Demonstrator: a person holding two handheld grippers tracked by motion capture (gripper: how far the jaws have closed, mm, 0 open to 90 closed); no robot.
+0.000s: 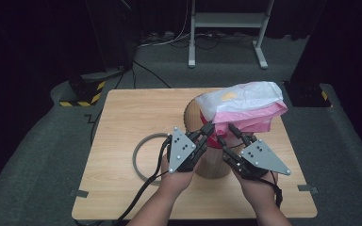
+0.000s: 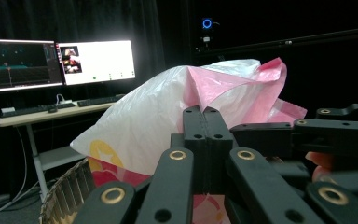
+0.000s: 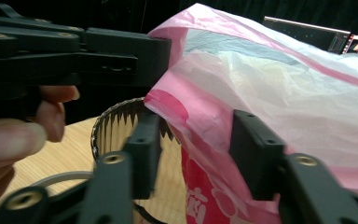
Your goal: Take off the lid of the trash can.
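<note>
We grip the bag (image 1: 245, 106) with the clenched left gripper (image 1: 209, 128), the right gripper (image 1: 226, 134) stands released around a fold, and a hard pull can tip the bin (image 1: 202, 141).

You had a thin, crinkled plastic bag (image 1: 245, 106), white and pink with a faint sheen, over a ribbed bin (image 1: 212, 162) that looked like corrugated cardboard or thin wood. The table (image 1: 132, 122) was pale, matt wood grain. Your left gripper (image 1: 209, 128) and right gripper (image 1: 226, 133) were matt black plastic with brass-coloured rivets and flat grey plates. A smooth grey ring (image 1: 143, 157) lay nearby.
</note>
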